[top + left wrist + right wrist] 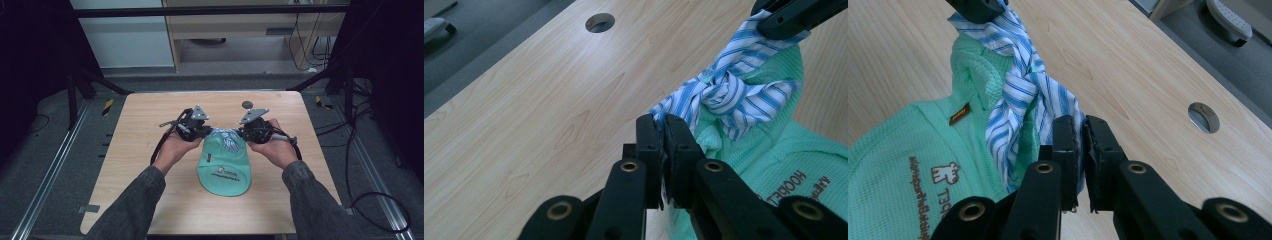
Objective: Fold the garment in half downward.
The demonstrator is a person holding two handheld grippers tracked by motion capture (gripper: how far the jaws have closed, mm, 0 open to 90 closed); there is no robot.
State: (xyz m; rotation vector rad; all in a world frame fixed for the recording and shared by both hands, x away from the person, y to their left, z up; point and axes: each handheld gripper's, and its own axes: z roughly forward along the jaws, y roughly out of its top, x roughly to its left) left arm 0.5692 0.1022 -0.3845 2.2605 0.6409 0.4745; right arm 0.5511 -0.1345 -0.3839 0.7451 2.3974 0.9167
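Observation:
A mint-green cloth pouch (222, 170) with brown lettering lies flat in the middle of the wooden table (145, 150). At its far end sits a blue-and-white striped tie (227, 138), knotted once. My left gripper (209, 132) is shut on the tie's left end, and my right gripper (241, 132) is shut on its right end. In the left gripper view my left gripper (664, 121) pinches striped cloth, with the knot (724, 95) just beyond it over the green pouch (774, 155). In the right gripper view my right gripper (1083, 122) clamps the striped tie (1018, 95) beside the pouch (908, 150).
A round cable hole (247, 104) is cut in the table near its far edge. Black frame legs (75, 95) and cables (370, 200) lie on the grey floor around the table. A wooden cabinet (240, 25) stands behind.

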